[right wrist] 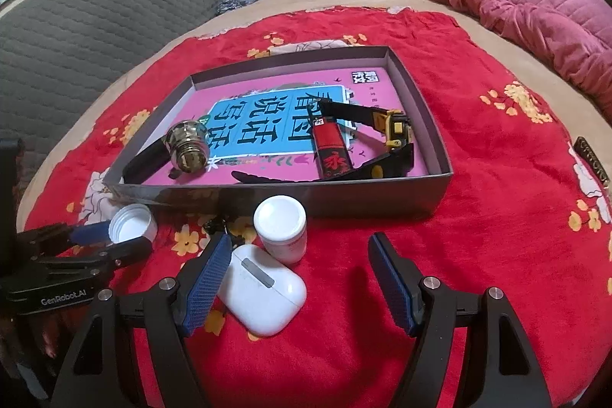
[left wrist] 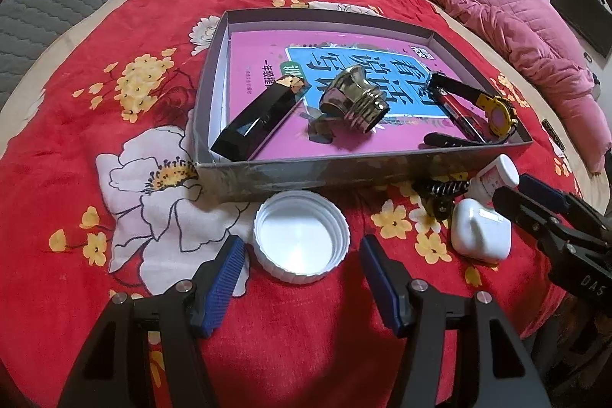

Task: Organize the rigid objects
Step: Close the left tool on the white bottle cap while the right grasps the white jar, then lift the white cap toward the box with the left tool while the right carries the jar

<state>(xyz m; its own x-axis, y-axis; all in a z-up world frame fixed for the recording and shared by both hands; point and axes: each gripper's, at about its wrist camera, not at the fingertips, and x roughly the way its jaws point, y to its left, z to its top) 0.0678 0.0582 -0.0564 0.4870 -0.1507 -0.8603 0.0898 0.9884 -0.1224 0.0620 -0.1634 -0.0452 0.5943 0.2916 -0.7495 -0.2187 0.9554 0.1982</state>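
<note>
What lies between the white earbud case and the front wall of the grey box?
A small white bottle stands between the earbud case and the box, with a black hair claw clip beside it; both wrist views show this.

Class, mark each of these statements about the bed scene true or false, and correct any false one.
1. The white jar lid lies inside the grey box. False: it lies on the red blanket in front of the box.
2. The watch is in the box. True.
3. The right gripper is clamped on the white earbud case. False: its jaws stand open, the case beside one finger.
4. The red lighter lies in the box. True.
5. The small white bottle stands outside the box. True.
</note>
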